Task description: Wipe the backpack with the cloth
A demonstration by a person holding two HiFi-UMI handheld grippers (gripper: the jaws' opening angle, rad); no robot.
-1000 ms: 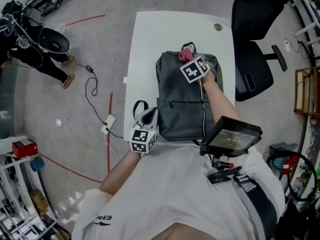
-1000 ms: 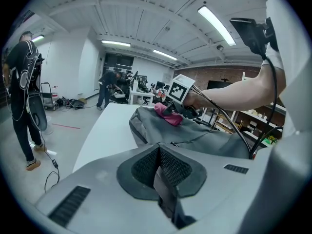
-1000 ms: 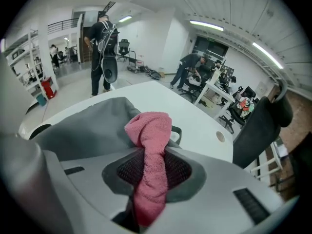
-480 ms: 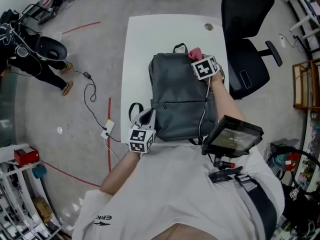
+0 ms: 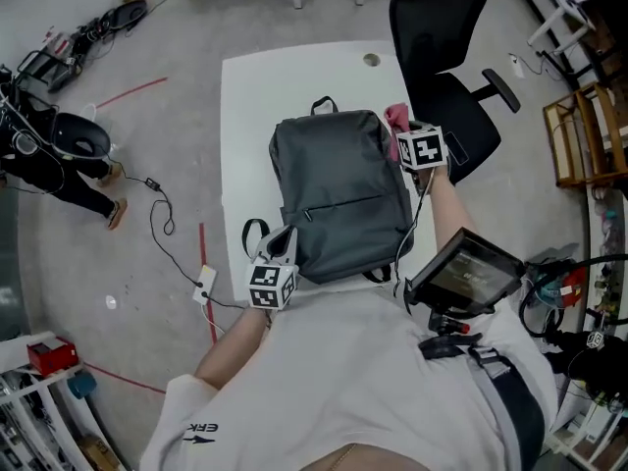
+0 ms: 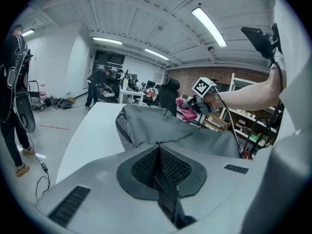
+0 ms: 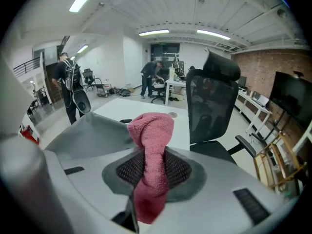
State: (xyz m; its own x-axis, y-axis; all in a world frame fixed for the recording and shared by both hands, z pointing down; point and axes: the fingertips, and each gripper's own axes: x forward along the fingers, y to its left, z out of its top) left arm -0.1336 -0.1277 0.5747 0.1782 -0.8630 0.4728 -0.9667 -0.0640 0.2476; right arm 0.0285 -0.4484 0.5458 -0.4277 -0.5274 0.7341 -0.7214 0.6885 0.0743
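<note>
The backpack (image 5: 339, 194) lies flat on the white bench (image 5: 245, 116). Its long axis runs 12 to 6 in the head view, with the carry handle (image 5: 324, 103) at 12 and the base toward us at 6. The pink cloth (image 5: 397, 118) sits just off its 1 o'clock corner. The right gripper (image 5: 406, 131) has its jaws clamped on the cloth, so a rolled wad sticks out ahead of them.

From those jaws the grey front panel lies at about 8 o'clock, and the right gripper view shows the fabric low and left of the wad. We can't tell whether cloth and backpack touch. We judge the coming stroke turns on this: the wad must come in toward 8 or 9, then travel along the long axis. The right gripper is plainly the nearer one.

The left gripper (image 5: 279, 251) is at the 7 o'clock corner, jaws together on what looks like a dark strap (image 6: 165, 199) (a steadying hold, we'd guess).

Bare bench runs along the backpack's 9 o'clock side and beyond the handle at 12. At 3 o'clock the bench edge lies close by, and a black office chair (image 5: 442, 57) stands just past it at 1 to 2. An outward swing there has little margin.
</note>
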